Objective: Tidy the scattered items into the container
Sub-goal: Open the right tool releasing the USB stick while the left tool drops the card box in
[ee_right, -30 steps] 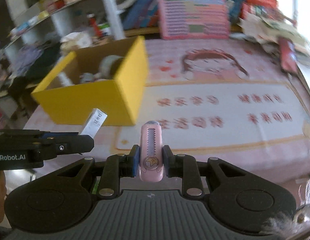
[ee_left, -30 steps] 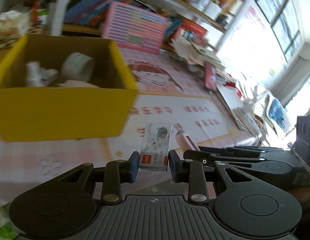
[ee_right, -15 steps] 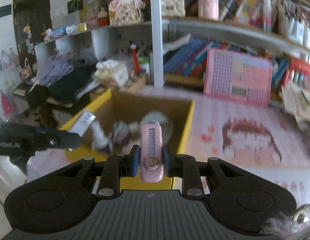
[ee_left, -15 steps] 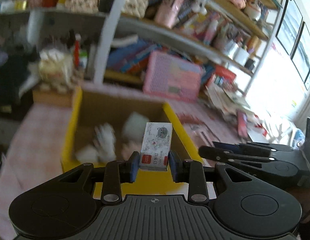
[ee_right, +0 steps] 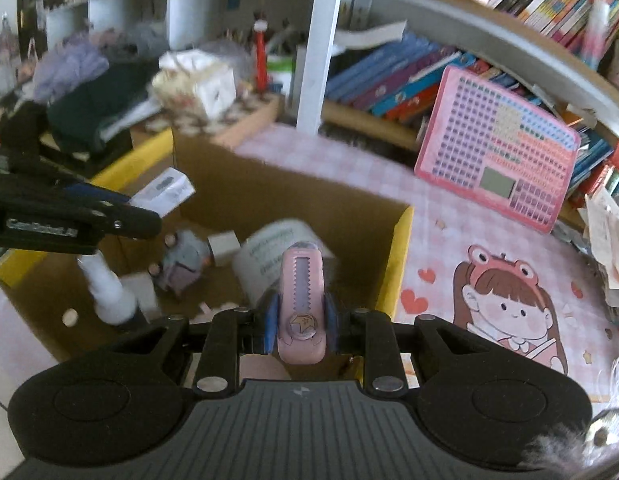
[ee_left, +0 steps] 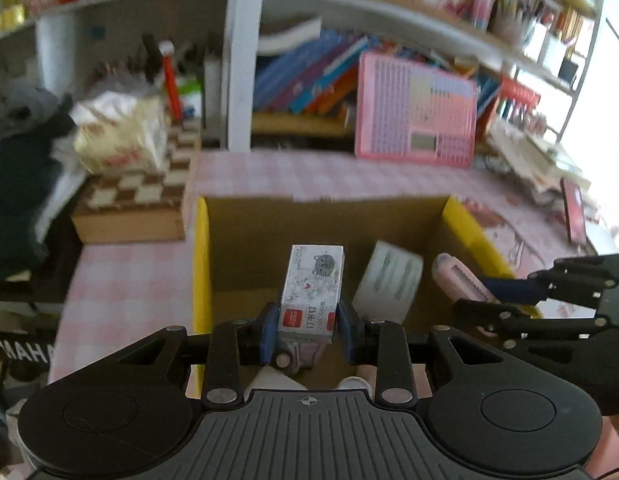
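Now the left tool (ee_left: 307, 334) grips a staple box (ee_left: 312, 294) over the yellow box (ee_left: 200, 264). At its 3 o'clock, the right tool (ee_right: 300, 330) clamps a pink cutter (ee_right: 301, 300) above the same box, where a tape roll (ee_right: 269, 256) lies at 12 o'clock.

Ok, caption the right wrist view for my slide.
Right gripper holds pink utility knife above yellow box.
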Demonstrator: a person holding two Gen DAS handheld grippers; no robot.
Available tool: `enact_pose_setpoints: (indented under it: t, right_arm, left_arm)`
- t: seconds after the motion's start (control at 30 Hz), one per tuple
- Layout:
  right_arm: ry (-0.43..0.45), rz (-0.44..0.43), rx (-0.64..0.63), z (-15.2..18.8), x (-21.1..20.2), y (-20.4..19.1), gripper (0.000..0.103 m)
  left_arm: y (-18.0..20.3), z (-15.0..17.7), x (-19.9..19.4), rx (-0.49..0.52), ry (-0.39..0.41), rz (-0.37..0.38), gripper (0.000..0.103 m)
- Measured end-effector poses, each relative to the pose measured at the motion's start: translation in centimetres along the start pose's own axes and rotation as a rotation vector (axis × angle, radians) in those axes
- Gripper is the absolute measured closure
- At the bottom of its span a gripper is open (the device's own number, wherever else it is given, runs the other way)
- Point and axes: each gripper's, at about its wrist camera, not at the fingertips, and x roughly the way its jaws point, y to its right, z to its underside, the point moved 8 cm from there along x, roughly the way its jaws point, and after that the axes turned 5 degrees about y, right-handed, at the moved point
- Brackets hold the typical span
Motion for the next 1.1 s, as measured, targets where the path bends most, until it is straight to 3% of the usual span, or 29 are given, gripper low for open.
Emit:
enact_pose_setpoints:
  t: [0.23, 0.53, 0.6, 0.63, 0.67, 0.9, 1.1]
  right_arm:
    - [-0.056, -0.02, -0.015, 0.7, 1.7, -0.1, 0.08]
    - [-0.038, -0.037, -0.026, 0.0, 2.5, -0.3, 0.079]
    - [-0.03, -0.027, -0.025, -0.1, 2.5, -0.2, 0.071]
    - [-0.023, -0.026, -0.022, -0.3, 2.4, -0.1, 0.062]
    - [-0.011, -0.029, -0.017, -0.4, 2.2, -0.1, 0.06]
    - [0.066, -0.048, -0.007, -1.8, -0.7, -0.2, 0.059]
    - [0.172, -0.052, -0.002, -2.8, -6.1, 0.8, 0.056]
  left_arm:
    - [-0.1, -0.7, 2.5, 0.058, -0.046, -0.04, 0.073]
    - [-0.1, -1.3, 3.9, 0.115, -0.071, -0.084, 0.072]
    - [-0.1, -1.2, 3.9, 0.121, -0.072, -0.098, 0.071]
    - [-0.1, -1.2, 3.8, 0.127, -0.066, -0.108, 0.07]
    - [-0.1, -1.3, 3.5, 0.136, -0.054, -0.116, 0.07]
    - [0.4, -2.8, -1.2, 0.129, 0.08, -0.14, 0.066]
    - [1.4, -2.9, -7.7, 0.088, 0.196, -0.146, 0.058]
